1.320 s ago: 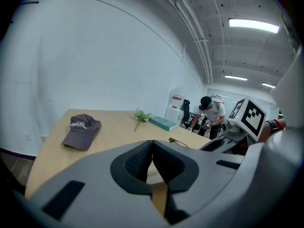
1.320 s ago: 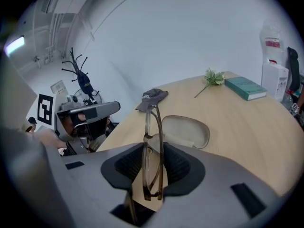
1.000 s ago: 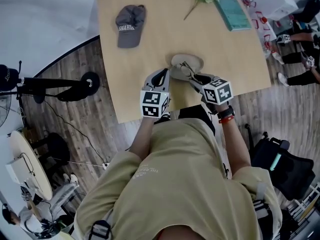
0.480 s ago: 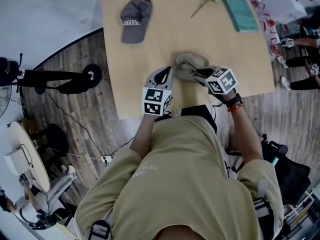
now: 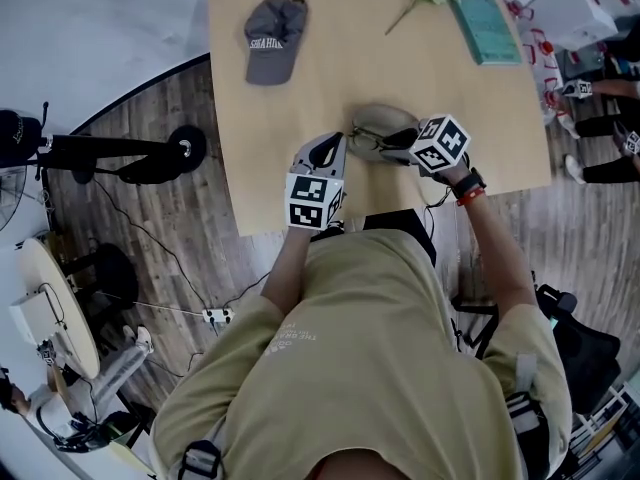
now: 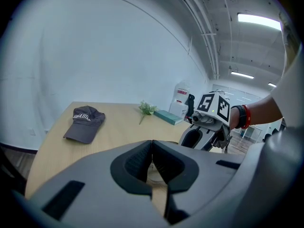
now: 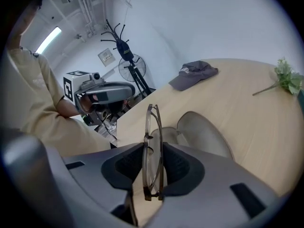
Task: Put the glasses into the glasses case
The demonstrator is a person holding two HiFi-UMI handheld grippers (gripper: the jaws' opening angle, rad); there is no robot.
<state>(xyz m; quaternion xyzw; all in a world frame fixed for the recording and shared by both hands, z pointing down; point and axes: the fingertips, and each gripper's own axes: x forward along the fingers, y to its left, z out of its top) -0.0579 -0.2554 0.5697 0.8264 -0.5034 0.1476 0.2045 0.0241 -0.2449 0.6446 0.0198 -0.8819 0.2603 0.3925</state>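
Head view, left to right. Shows a gray cap (image 5: 272,50) at 11 o'clock on the table (image 5: 400,78). Finds the left gripper (image 5: 338,148) clenched tight, nothing seen inside, tips right at the 9 o'clock end of the open glasses case (image 5: 385,126). Finds the right gripper (image 5: 400,150) at the case's 3 o'clock, grasping the folded glasses (image 7: 153,146) upright, close over the case.

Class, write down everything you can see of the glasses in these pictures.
The glasses have a thin, dark, metal-looking frame with clear lenses, and they appear to be folded flat. They stand on edge, clamped between the two pads of the right hand-held gripper, and one end sticks out past the jaws. They are held above the wooden table, close in front of the open greyish glasses case. Whether they touch the case cannot be told.
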